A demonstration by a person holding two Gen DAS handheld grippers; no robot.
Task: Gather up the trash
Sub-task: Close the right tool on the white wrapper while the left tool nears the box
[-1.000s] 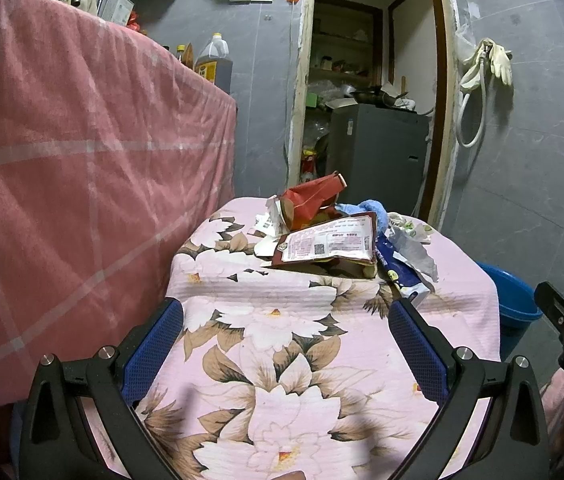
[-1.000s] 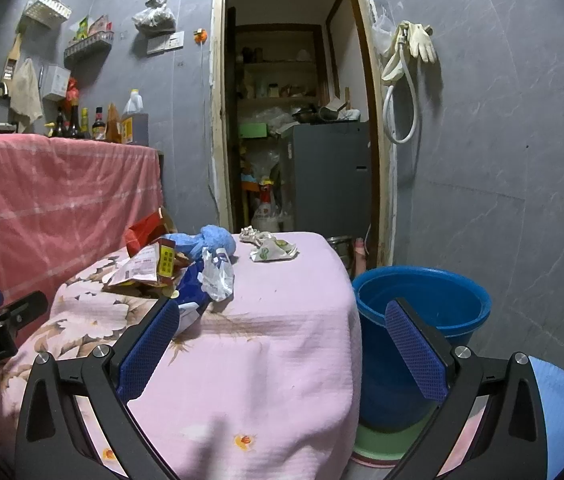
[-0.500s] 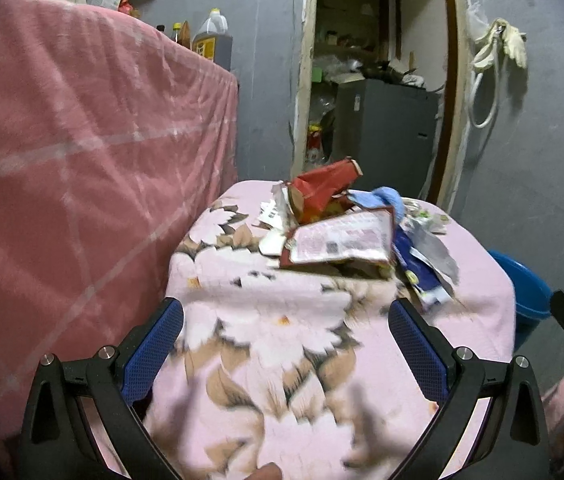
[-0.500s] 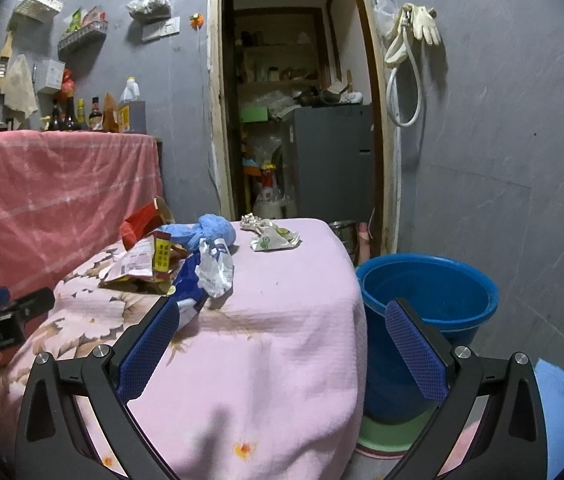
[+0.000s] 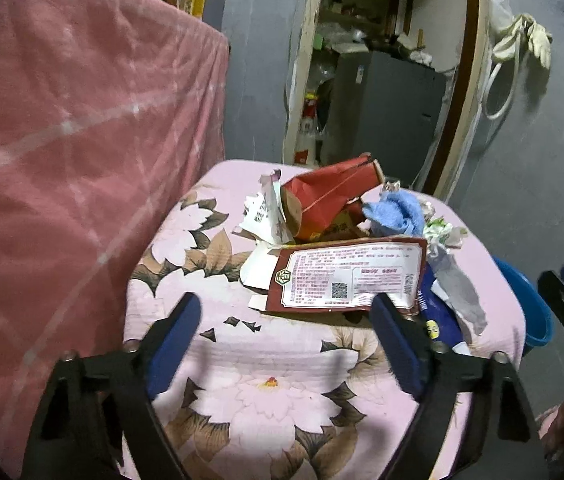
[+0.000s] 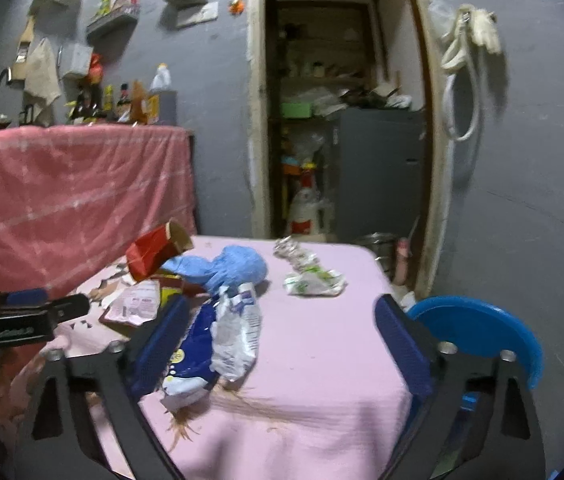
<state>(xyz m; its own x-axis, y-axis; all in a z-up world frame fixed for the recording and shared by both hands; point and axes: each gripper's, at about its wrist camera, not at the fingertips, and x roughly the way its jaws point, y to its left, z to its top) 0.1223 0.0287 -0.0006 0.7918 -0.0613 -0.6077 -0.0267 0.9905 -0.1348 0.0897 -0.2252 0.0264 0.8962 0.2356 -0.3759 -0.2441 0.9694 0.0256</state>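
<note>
A heap of trash lies on the flower-cloth table: a flat printed packet, a red carton, a crumpled blue rag and a grey-white wrapper. My left gripper hovers just short of the flat packet, its jaws closing with nothing pressed between the pads. My right gripper is over the table's pink side, jaws closing too. A blue-and-white packet lies between its fingers, close to the left one, and is not gripped. Further back lies a green-white crumpled wrapper.
A blue bucket stands on the floor right of the table. A tall counter draped in a pink cloth borders the table on the left. An open doorway with a grey cabinet lies behind. Each gripper shows at the other view's edge.
Both grippers have moved forward toward the trash heap, which now looks larger and closer. Both pairs of fingers stand a little narrower than before.
</note>
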